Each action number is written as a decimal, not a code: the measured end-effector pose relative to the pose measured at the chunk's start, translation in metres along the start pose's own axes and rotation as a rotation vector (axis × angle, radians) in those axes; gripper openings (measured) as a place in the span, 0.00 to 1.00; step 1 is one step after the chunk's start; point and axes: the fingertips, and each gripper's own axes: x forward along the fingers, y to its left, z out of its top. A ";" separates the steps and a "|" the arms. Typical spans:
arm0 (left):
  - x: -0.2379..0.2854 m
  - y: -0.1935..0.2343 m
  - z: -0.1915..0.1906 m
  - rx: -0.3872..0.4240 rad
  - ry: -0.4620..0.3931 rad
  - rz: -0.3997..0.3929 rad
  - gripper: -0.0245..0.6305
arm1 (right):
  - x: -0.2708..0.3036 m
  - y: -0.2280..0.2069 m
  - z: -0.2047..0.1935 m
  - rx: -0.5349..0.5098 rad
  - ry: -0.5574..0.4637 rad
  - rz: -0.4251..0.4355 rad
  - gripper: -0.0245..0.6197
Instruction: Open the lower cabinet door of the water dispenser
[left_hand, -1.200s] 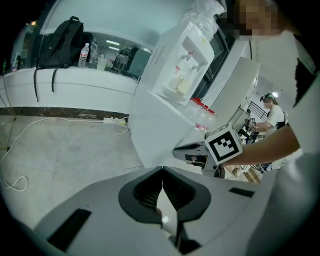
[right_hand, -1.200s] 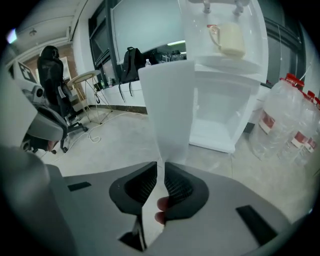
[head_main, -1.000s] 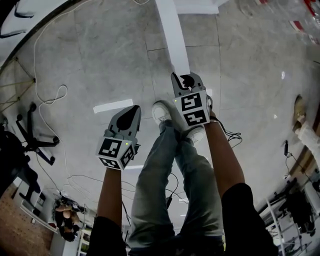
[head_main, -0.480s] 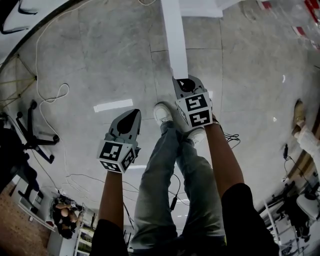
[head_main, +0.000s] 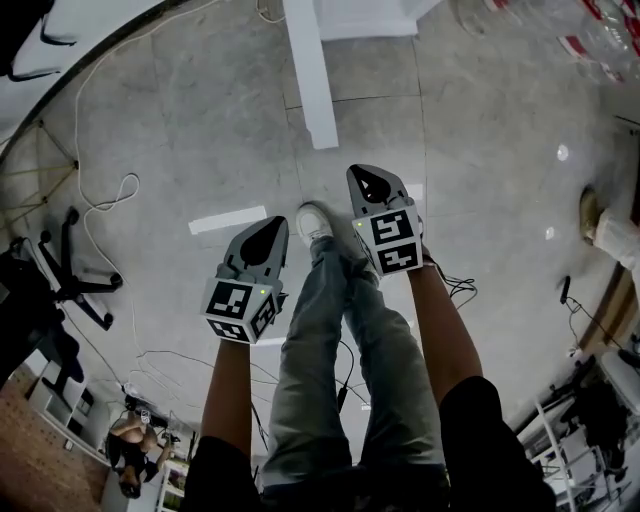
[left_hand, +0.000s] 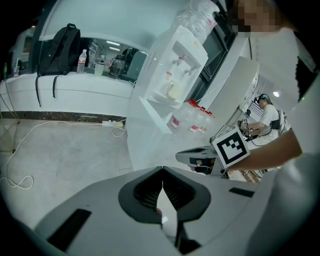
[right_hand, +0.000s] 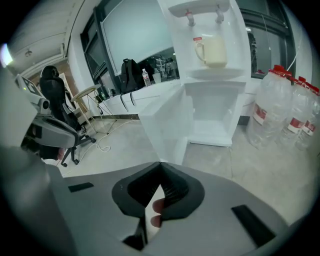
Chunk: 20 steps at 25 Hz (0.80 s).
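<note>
Grey tiled floor (head_main: 200, 120), cables trailing. The water dispenser (right_hand: 207, 75) stands ahead with its lower cabinet door (right_hand: 167, 125) swung wide and the compartment exposed; the task appears complete. Left gripper (head_main: 266, 228) and right gripper (head_main: 366, 178) are both closed, empty, and apart from the door.

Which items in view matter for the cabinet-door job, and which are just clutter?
Job: water dispenser; its lower cabinet door, standing open; left gripper and right gripper, both shut and empty.

Clutter: mug; water bottles; backpack; office chair.
</note>
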 end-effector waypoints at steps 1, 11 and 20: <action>-0.002 -0.008 0.006 0.004 -0.003 -0.002 0.06 | -0.012 -0.003 0.002 0.011 -0.004 -0.004 0.06; -0.034 -0.088 0.077 0.042 -0.065 -0.012 0.06 | -0.130 -0.016 0.045 0.036 -0.080 -0.026 0.06; -0.079 -0.153 0.130 0.088 -0.097 -0.008 0.06 | -0.232 -0.012 0.105 -0.002 -0.198 -0.052 0.06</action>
